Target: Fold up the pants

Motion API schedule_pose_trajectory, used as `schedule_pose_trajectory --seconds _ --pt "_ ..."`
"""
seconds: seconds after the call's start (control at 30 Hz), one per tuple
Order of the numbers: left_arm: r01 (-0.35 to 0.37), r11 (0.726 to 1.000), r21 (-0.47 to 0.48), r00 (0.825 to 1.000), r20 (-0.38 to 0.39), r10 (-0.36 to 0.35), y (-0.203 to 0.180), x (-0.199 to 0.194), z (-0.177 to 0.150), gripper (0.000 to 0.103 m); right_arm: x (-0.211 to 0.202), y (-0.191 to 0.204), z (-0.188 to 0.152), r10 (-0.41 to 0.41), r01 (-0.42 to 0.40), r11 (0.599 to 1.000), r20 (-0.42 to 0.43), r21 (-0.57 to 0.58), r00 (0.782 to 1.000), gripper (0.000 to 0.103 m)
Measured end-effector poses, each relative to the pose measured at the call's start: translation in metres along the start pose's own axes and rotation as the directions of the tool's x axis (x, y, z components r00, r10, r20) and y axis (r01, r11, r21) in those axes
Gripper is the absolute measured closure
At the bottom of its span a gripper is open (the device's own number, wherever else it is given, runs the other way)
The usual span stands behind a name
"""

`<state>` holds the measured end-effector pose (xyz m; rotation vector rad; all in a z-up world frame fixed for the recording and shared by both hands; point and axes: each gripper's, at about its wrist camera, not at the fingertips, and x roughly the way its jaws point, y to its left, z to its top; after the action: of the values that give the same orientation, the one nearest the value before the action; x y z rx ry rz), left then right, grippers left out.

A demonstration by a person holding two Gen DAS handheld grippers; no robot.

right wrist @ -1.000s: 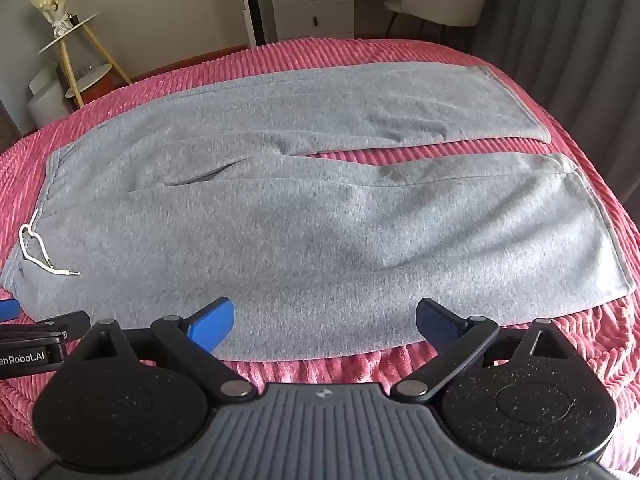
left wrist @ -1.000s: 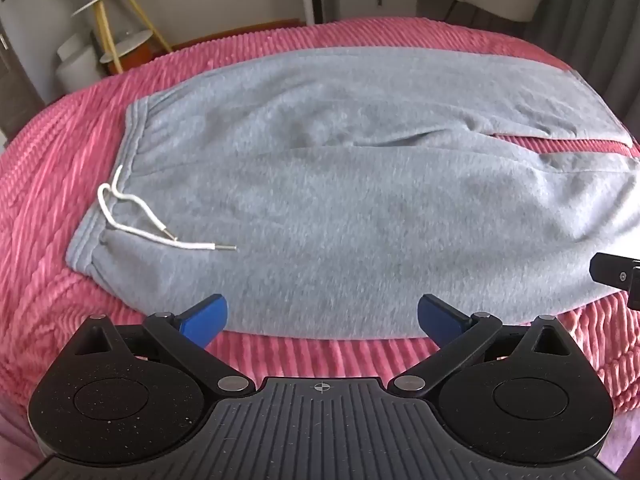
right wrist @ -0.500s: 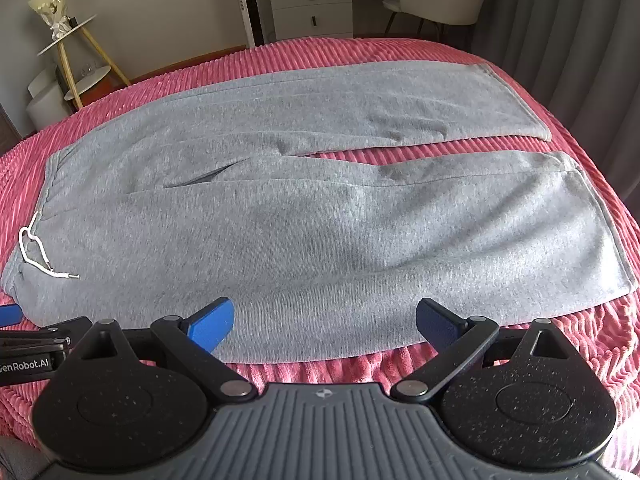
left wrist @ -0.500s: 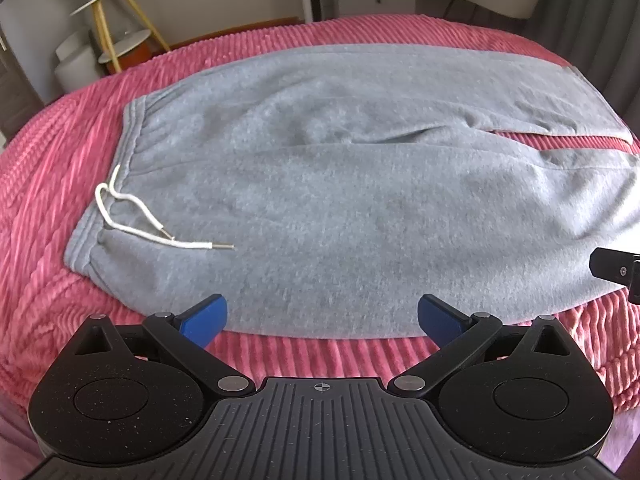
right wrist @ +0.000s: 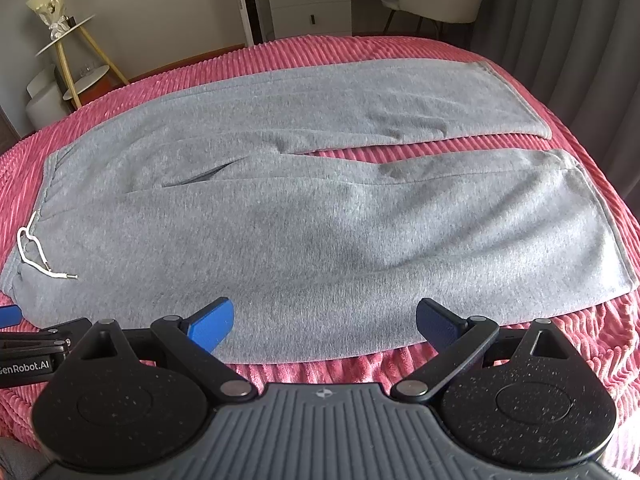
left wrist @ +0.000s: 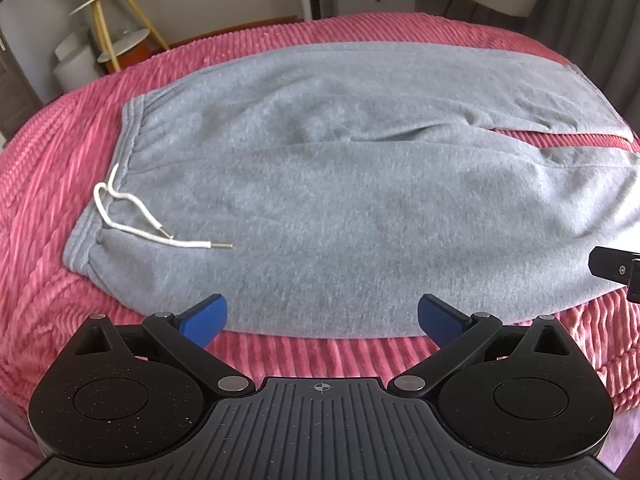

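Grey fleece sweatpants (left wrist: 340,184) lie spread flat on the pink ribbed bedspread (left wrist: 48,184), waistband to the left, 2 legs running right with a thin strip of bedspread showing between them. White drawstring cord (left wrist: 136,220) lies loose on the fabric near the waistband, metal tips pointing right.

Left gripper (left wrist: 322,314): blue-padded fingers (left wrist: 204,314) spread wide, holding nothing, poised just over the near edge of the pants toward the waist end. Right gripper (right wrist: 324,316): also spread wide, empty, over the near edge of the near leg; part of the left gripper shows at the left edge of the right wrist view. Can't tell if either set of tips touches the cloth.

Step in hand, by my read: pre-grasp, no fold made yet, task at its very start. Likely first fold is near leg over far leg.

Next move calls for: both claws lowering onto the near hem line, pinching both cloth layers, then lifting together and carrying away from the camera so edges line up. Risk: drawstring snagging, or grabbing only the top layer.
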<state>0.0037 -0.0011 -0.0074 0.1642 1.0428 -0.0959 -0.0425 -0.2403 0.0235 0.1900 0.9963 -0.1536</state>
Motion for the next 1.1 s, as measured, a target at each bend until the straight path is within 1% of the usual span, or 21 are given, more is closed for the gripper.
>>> schedule_pose_trajectory --seconds 1.1 --pt "0.004 1.000 0.010 1.000 -0.006 -0.004 -0.0020 0.0037 -0.0001 0.000 0.0043 0.0019 -0.0005 -0.003 0.003 1.000 -0.004 0.000 1.000 0.005"
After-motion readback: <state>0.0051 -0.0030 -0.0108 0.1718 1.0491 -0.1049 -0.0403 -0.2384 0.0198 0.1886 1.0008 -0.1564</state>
